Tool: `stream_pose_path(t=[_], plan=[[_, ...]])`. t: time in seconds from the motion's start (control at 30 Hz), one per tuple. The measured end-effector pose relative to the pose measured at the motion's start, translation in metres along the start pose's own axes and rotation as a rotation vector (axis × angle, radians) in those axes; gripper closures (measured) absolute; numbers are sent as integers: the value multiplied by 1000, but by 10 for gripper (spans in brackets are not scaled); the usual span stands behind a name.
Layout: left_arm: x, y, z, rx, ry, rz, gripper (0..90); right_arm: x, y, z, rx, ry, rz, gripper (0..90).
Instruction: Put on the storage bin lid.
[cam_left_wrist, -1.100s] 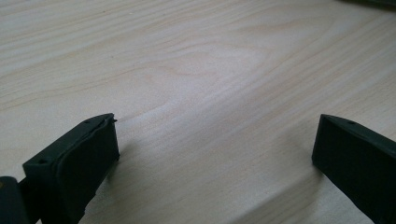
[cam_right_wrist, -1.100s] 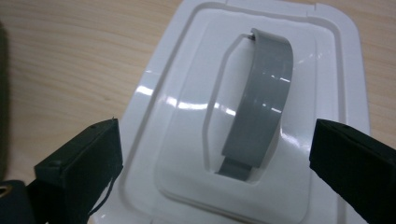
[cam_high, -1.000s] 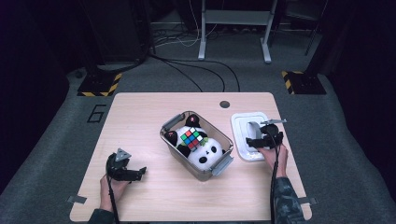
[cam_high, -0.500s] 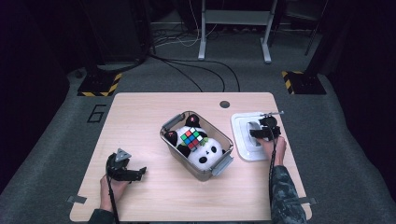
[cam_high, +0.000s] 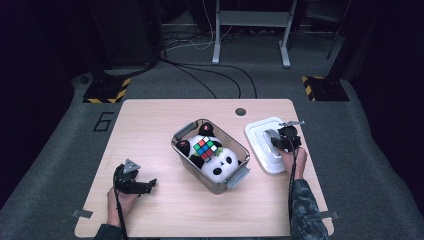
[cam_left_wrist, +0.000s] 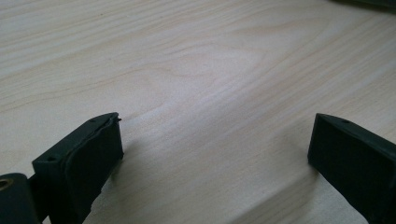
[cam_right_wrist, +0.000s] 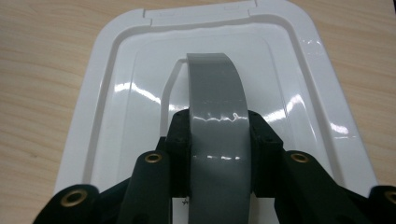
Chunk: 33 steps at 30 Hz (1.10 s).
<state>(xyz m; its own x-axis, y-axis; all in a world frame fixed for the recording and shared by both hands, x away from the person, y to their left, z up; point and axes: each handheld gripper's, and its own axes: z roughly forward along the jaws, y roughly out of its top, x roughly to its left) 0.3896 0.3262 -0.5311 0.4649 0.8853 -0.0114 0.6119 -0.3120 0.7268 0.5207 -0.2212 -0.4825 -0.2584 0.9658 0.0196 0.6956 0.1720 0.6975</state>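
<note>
While the right gripper (cam_right_wrist: 217, 140) sits over the shiny white plastic lid (cam_right_wrist: 116, 98), its two black jaws squeeze the lid's curved grey handle (cam_right_wrist: 215, 121) from both sides. That lid lies flat on the pale wooden table (cam_high: 165, 120). Across the table, the left gripper (cam_left_wrist: 212, 154) has its jaws spread wide apart, with bare wood between them. Between the two grippers stands a clear plastic bin with grey handles (cam_high: 240, 174), holding a black and white panda plush (cam_high: 220, 161) and a colourful puzzle cube (cam_high: 206, 148).
</note>
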Motion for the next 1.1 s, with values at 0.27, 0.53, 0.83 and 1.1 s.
stream_pose_path(t=[0.27,0.53,0.83,1.1], plan=[[0,0,-1,4,-1,0,34,10,12,-30,-42,17,-25,664],[0,-1,-2,2,5,3,40,19,24,-53,-61,32,-43,664],[0,-1,-2,2,5,3,40,29,41,-79,-101,26,-86,664],[0,-1,-2,2,5,2,41,40,53,-102,-136,52,-101,664]])
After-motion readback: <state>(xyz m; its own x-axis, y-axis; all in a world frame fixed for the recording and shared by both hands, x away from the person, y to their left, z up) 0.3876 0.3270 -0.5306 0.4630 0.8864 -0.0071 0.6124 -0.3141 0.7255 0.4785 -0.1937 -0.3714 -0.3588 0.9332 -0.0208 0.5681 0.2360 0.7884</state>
